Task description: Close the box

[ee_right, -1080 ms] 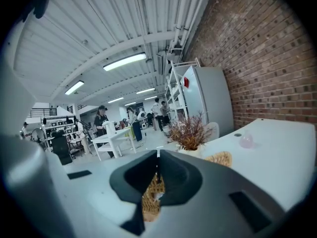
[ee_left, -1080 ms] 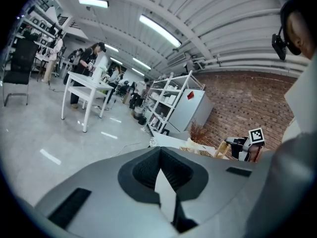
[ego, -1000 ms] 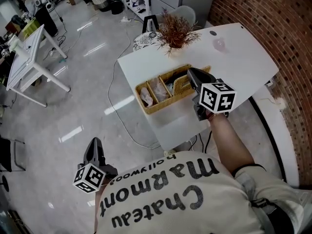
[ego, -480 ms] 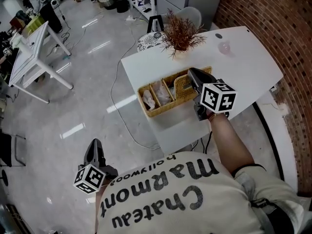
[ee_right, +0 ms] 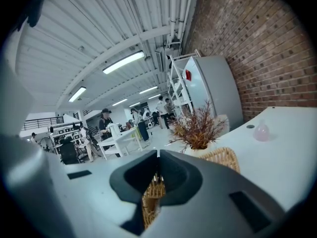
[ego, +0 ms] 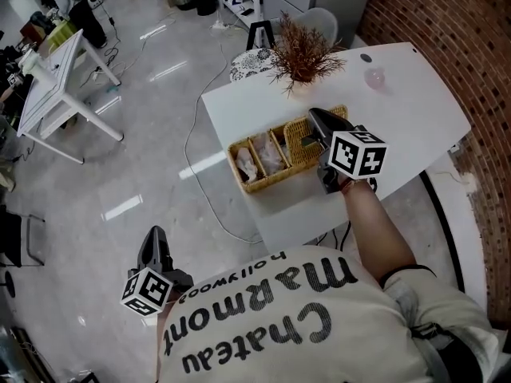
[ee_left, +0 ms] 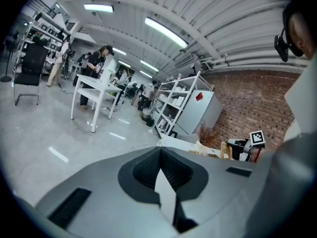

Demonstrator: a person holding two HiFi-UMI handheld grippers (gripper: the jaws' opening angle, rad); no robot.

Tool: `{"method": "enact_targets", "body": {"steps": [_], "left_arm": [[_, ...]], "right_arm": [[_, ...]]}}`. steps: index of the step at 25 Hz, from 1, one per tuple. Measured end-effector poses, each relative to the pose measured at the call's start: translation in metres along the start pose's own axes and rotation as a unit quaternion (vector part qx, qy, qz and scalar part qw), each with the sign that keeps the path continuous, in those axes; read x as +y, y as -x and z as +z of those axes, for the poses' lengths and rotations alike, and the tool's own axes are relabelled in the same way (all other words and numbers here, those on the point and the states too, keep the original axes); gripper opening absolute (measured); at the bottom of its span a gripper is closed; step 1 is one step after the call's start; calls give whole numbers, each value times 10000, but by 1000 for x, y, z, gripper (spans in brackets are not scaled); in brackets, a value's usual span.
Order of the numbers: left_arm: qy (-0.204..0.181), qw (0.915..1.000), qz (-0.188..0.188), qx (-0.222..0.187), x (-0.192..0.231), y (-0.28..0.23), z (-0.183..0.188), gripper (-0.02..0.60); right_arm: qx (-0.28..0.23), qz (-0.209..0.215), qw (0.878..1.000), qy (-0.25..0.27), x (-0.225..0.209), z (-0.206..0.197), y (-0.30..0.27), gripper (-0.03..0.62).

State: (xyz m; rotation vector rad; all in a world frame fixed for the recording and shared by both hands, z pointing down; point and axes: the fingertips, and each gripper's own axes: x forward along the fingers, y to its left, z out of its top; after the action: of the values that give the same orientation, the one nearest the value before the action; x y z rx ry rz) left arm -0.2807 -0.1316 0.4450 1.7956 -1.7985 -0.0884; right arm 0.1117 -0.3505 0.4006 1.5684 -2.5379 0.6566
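A wicker box (ego: 257,183) with compartments lies on the white table (ego: 399,110); its two left compartments are uncovered and hold pale items. The wicker lid (ego: 298,144) slants over the right compartment. My right gripper (ego: 314,116) sits at the lid's upper edge. In the right gripper view its jaws (ee_right: 158,152) are closed, with the lid's weave (ee_right: 153,197) between them and the lid's rim (ee_right: 223,157) running off to the right. My left gripper (ego: 154,234) hangs low beside the person's body, far from the table, shut on nothing (ee_left: 159,148).
A dried plant in a pot (ego: 302,50) stands just behind the box, and a small pink object (ego: 373,76) lies further right on the table. A chair (ego: 319,21) is at the table's far side. A white desk (ego: 48,78) stands at far left, a brick wall (ego: 471,46) at right.
The lid has tipped lower over the right compartment, and my right gripper has shifted slightly along with it. The left gripper has stayed where it was.
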Motion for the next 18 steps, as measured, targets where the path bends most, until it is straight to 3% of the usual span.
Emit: {"method": "enact_targets", "body": {"steps": [18], "left_arm": [[72,9995,288,-110,1,-10,1,1]], "right_arm": [[504,156,9985,-172,-17,-24,-39,18]]}}
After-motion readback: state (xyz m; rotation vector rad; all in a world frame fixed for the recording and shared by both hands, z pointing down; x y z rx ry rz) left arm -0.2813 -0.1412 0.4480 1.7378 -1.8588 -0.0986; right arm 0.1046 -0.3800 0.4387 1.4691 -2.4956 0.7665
